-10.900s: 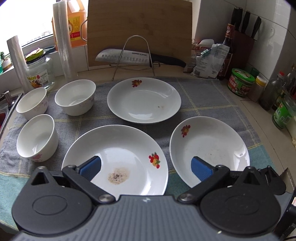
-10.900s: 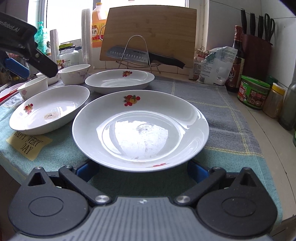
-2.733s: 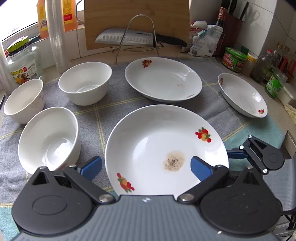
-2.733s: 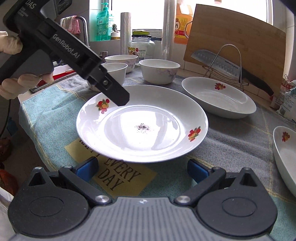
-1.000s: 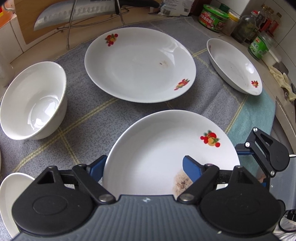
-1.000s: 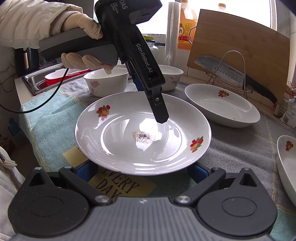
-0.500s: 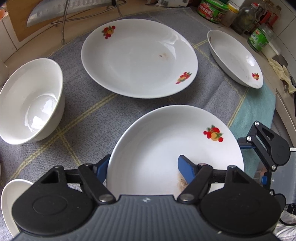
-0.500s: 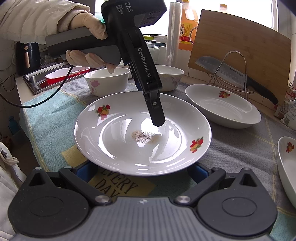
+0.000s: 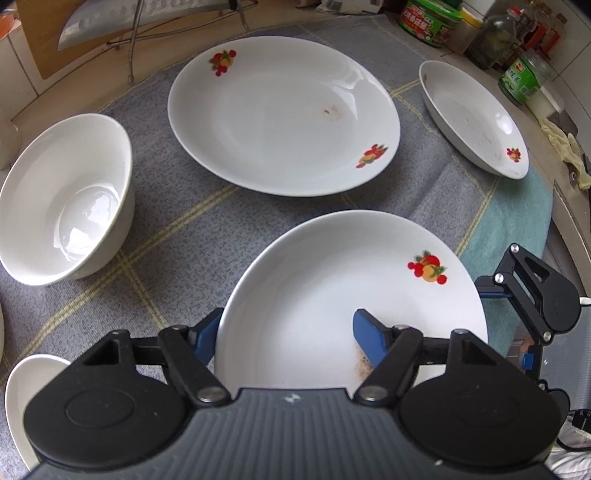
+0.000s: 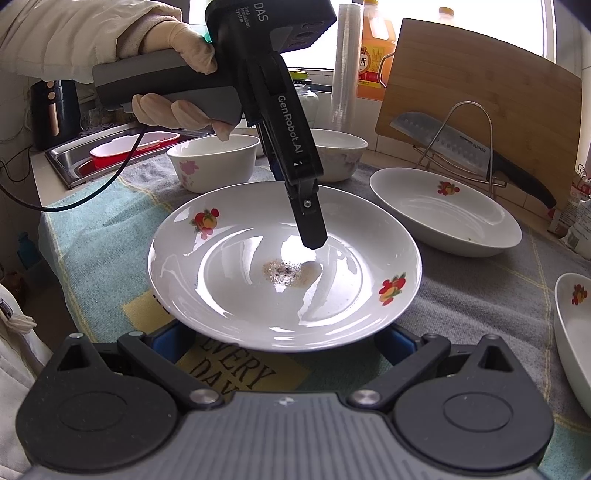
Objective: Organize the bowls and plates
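Note:
A white plate with fruit prints and a dirty speck patch (image 10: 284, 266) lies on the cloth nearest me. My left gripper (image 9: 286, 338) points steeply down and is shut on its rim, one pad under the outer edge and the other pad (image 9: 365, 343) inside the plate. In the right wrist view a gloved hand holds it, and one of its fingers (image 10: 312, 232) reaches into the plate. My right gripper (image 10: 282, 343) stands open, its pads low on either side of the plate's near rim without pressing. A second plate (image 9: 280, 114) and a third (image 9: 472, 114) lie beyond.
A white bowl (image 9: 66, 195) stands left of the plates, and two bowls (image 10: 214, 166) (image 10: 340, 151) show behind the held plate. A knife on a wire rack (image 10: 461, 144) and a cutting board stand at the back. Jars (image 9: 428, 18) line the right; a sink (image 10: 110, 147) lies to the left.
The left gripper's jaws have narrowed from wide apart onto the dirty plate's rim. It has tilted slightly further over the plate. The right gripper has kept still.

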Demonstrator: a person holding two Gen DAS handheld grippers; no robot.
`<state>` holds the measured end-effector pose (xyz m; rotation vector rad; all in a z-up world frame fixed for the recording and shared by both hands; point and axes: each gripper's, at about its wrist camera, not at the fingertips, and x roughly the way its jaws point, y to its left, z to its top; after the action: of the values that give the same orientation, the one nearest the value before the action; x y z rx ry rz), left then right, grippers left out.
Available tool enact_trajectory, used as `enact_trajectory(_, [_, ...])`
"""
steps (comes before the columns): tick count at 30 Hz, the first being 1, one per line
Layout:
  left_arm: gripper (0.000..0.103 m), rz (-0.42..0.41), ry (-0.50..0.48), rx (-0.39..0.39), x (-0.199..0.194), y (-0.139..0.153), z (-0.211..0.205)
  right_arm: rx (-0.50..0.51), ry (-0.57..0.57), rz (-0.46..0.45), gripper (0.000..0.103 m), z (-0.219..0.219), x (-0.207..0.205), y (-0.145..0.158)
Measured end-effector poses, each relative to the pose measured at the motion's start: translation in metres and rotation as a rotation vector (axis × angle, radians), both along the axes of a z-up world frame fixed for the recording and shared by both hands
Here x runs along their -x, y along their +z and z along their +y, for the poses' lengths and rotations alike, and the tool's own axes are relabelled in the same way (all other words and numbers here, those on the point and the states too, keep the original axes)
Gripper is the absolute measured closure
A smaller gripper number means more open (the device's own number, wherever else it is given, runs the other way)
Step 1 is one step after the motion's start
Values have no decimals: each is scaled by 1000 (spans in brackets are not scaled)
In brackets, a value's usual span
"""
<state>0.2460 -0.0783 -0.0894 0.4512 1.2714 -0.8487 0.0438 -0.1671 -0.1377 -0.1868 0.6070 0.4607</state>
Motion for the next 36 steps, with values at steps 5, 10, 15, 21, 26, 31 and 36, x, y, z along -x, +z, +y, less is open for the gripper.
enact_trajectory(5, [30,-10,3,-3,2,1,1,-7,2,2,0,-1,0,1])
enact_trajectory(10, [30,-18,7,4,3,5,0,-9,5,1,0,-3,1,4])
enact_trajectory(15, [30,-30,8,13,4,11,-3,-4,6,-2,0,-7,2,8])
enact_trajectory(21, [30,-42,20,22,5,18,-14,-7,0,-3,0,-14,2,13])
enact_trajectory(26, [30,-56,29,28,6,24,-30,-16,4,-6,0,-23,2,16])
enact_trajectory(31, [30,-66,21,35,6,29,-51,-4,4,-15,0,-36,4,18])
enact_trajectory(36, [30,-81,3,49,9,35,-79,5,-12,-27,0,-60,6,25])
